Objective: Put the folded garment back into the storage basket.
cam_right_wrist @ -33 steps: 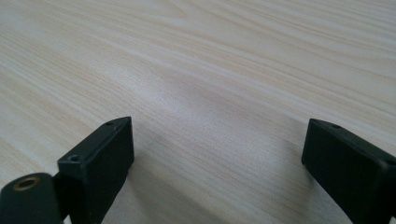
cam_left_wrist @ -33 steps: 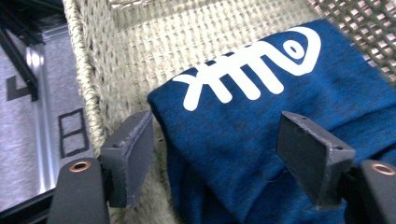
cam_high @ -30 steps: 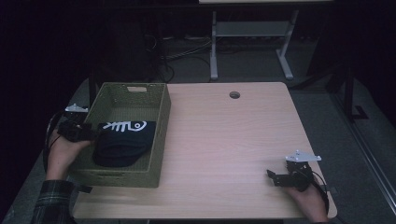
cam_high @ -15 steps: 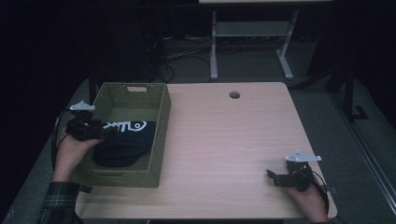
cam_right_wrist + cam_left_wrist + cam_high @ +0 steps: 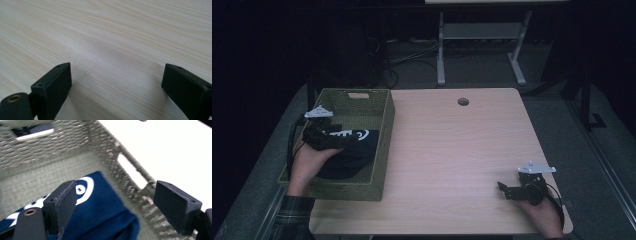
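Left gripper (image 5: 334,142) hangs over the left side of the woven olive basket (image 5: 382,145), which sits on the left part of the light wood table (image 5: 452,150). Its 2 jaws have just been opening and now stand wide apart with nothing between them. The task's thing, a folded navy cloth with a white print (image 5: 357,147), lies on the basket floor in the near half. In the left gripper view the cloth (image 5: 100,210) sits below and just beyond the pads (image 5: 63,202), not touched by them; the basket's right wall with its handle slot (image 5: 131,173) runs between the 2 jaws farther off. Right gripper (image 5: 507,190) rests low at the near right corner of the table, well apart from the basket; in the right gripper view its jaws are spread wide over bare wood grain, holding nothing. Hard to read: the cloth's left part is covered by the left hand (image 5: 309,160) and gripper body in the high view, so its full outline and print are cut off. The near end of the cloth runs out of the left gripper view. Floor and frame beyond the table are too dark to make out.
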Demonstrator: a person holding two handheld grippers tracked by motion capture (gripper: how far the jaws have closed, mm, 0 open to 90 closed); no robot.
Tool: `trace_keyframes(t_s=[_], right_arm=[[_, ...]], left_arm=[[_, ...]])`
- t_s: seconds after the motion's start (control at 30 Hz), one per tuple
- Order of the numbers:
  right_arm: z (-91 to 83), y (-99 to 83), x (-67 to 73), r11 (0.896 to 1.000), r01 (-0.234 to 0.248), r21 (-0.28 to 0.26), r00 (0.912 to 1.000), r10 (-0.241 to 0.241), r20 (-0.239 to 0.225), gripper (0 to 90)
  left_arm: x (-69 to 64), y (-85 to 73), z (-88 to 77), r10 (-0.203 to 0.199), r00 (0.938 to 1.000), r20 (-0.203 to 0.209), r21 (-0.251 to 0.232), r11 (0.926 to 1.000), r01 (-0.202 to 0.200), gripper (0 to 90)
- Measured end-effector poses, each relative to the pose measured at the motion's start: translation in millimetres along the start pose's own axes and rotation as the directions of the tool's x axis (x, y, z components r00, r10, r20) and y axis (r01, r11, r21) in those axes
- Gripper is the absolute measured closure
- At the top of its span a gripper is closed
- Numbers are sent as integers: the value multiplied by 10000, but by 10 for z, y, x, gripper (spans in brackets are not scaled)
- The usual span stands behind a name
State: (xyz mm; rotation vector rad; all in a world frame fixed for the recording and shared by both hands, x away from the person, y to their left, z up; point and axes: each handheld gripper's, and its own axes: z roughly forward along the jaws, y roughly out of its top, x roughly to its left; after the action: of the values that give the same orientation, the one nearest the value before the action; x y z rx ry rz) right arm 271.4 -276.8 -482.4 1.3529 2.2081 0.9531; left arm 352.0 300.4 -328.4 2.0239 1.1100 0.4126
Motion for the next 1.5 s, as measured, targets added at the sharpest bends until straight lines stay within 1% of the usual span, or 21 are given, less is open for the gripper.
trace_keyframes(t_s=[0.1, 0.17, 0.37, 0.43, 0.57, 0.7, 0.8, 1.0, 1.03, 1.1, 1.13, 1.2, 1.3, 1.33, 1.5], right_arm=[[0, 0, 0, 10000, 1, 7, 10000, -1, 19, 87], [2, 0, -1, 10000, 10, -3, 10000, -10, 31, 87], [1, 0, 1, 10000, -12, -5, 10000, 12, 19, 87], [1, 0, -1, 10000, 11, -10, 10000, -11, 17, 87], [1, 0, 0, 10000, 5, -6, 10000, -5, 15, 87], [0, 0, 0, 10000, 1, -4, 10000, -1, 27, 87], [0, 0, 0, 10000, -1, -7, 10000, 1, 25, 87], [-1, 0, 0, 10000, 1, -1, 10000, -1, 17, 87], [-1, 1, 0, 10000, 0, -1, 10000, 0, 15, 87], [1, 0, 1, 10000, -10, -22, 10000, 10, 11, 87], [0, 0, 0, 10000, 12, -13, 10000, -12, 15, 87], [0, 0, 0, 10000, 5, -5, 10000, -5, 13, 87], [-1, 1, 2, 10000, -21, 7, 10000, 21, -7, 87], [0, 0, 0, 10000, 0, -3, 10000, 0, -3, 87], [0, 0, 0, 10000, 12, 1, 10000, -12, -2, 86]], left_arm=[[-136, 33, 32, 157, 9996, 221, -188, 9997, -153, 180], [-214, 51, 51, 179, 9992, 371, -282, 9995, -168, 180], [-476, 138, 118, 548, 9957, 743, -522, 9973, -510, 178], [-553, 160, 146, 598, 9943, 881, -594, 9967, -547, 178], [-744, 201, 237, 732, 9903, 1184, -816, 9946, -638, 178], [-933, 222, 366, 846, 9844, 1544, -844, 9938, -722, 177], [-1060, 231, 444, 924, 9812, 1694, -928, 9927, -775, 177], [-1300, 233, 573, 1149, 9742, 1941, -1030, 9900, -962, 177], [-1338, 228, 594, 1197, 9736, 1942, -1049, 9894, -1007, 177], [-1414, 203, 652, 1255, 9744, 1867, -1105, 9882, -1061, 177], [-1446, 188, 680, 1228, 9749, 1855, -1167, 9879, -1022, 178], [-1500, 165, 737, 1268, 9732, 1917, -1184, 9874, -1053, 177], [-1583, 131, 824, 1438, 9698, 1971, -1142, 9858, -1230, 177], [-1603, 121, 845, 1424, 9697, 1987, -1166, 9858, -1208, 177], [-1702, 24, 1003, 1587, 9658, 2049, -1065, 9845, -1391, 177]])
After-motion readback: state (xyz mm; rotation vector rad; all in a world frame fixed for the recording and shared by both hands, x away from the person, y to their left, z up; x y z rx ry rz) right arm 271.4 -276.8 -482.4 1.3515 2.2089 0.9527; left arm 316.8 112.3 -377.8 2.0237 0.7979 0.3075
